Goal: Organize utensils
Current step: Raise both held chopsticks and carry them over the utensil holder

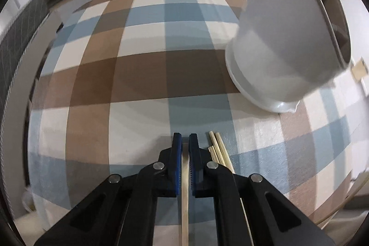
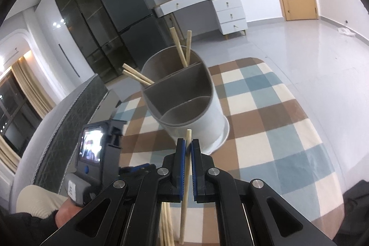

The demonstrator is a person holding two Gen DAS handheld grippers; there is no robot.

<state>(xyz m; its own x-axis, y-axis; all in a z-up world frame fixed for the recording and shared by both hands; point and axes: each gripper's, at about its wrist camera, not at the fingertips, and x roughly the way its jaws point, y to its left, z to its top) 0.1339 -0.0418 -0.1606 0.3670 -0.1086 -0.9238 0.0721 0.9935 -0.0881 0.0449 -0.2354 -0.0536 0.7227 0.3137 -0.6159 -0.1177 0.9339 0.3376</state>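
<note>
My left gripper [image 1: 185, 138] is shut on a wooden chopstick [image 1: 185, 195] that runs back between its blue pads, low over the checked cloth. Several loose chopsticks [image 1: 218, 150] lie just right of it. The grey-white utensil holder [image 1: 286, 47] stands upright at the right. My right gripper [image 2: 188, 143] is shut on another chopstick [image 2: 186, 179], its tip poking up in front of the holder [image 2: 184, 93]. The holder has three compartments; several chopsticks [image 2: 182, 47] stand in the far ones, and the nearest is empty.
The checked cloth [image 2: 272, 126] covers the table. The left handheld gripper body with its small screen [image 2: 92, 149] is at the lower left of the right wrist view. More chopsticks [image 2: 166, 223] lie under my right gripper. A fridge, drawers and a door stand behind.
</note>
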